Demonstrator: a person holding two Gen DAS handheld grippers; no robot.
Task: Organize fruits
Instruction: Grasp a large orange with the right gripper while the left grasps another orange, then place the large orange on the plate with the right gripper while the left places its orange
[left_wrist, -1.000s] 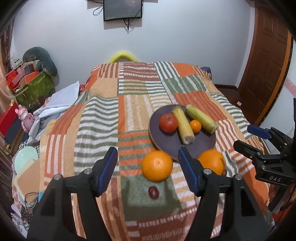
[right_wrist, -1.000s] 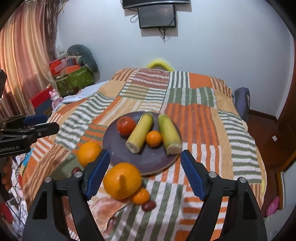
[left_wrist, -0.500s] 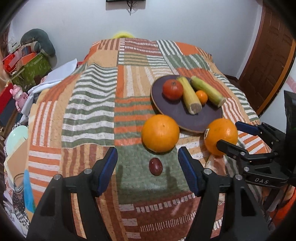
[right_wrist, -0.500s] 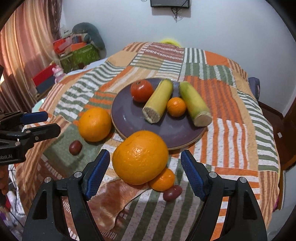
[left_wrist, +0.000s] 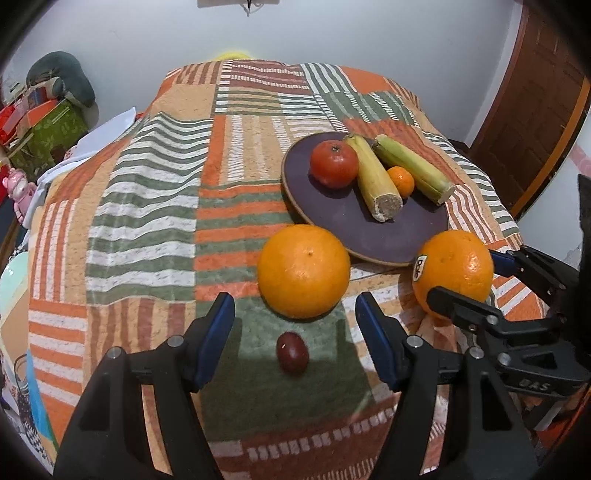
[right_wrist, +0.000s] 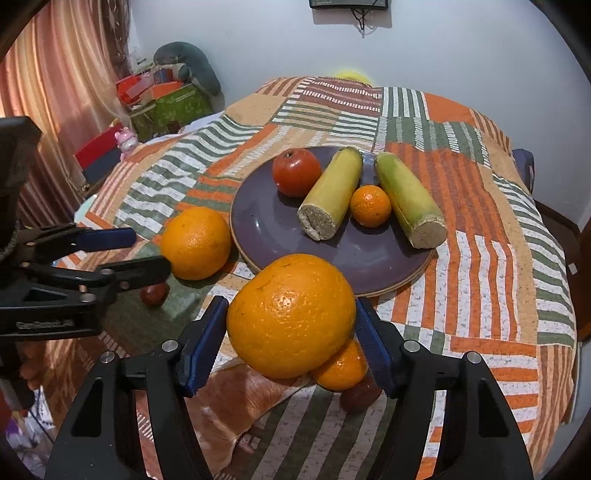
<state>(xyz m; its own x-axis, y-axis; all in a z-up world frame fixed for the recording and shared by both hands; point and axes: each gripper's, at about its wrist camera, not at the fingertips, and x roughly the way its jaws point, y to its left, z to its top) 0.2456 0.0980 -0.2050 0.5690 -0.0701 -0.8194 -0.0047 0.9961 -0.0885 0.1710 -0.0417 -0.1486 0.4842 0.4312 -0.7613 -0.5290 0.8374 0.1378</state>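
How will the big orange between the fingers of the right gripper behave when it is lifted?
The big orange is round and wider than the blue fingers, so it may pivot or slip out. Its peel looks glossy, which suggests limited friction. It seems firm, probably fairly heavy for its size. A small orange lies against it and may roll once disturbed.

Pale white wall (right_wrist: 258, 44) behind, wall-mounted screen (right_wrist: 349, 3) with dangling cables at top. Pinkish-orange curtain (right_wrist: 48, 85) on the left, lit from behind; brown wooden door (left_wrist: 532, 92) on the right. Patchwork striped cover (left_wrist: 155, 206) over the furniture, cluttered boxes (right_wrist: 166, 103) and grey cushion (right_wrist: 188, 62) in the corner.
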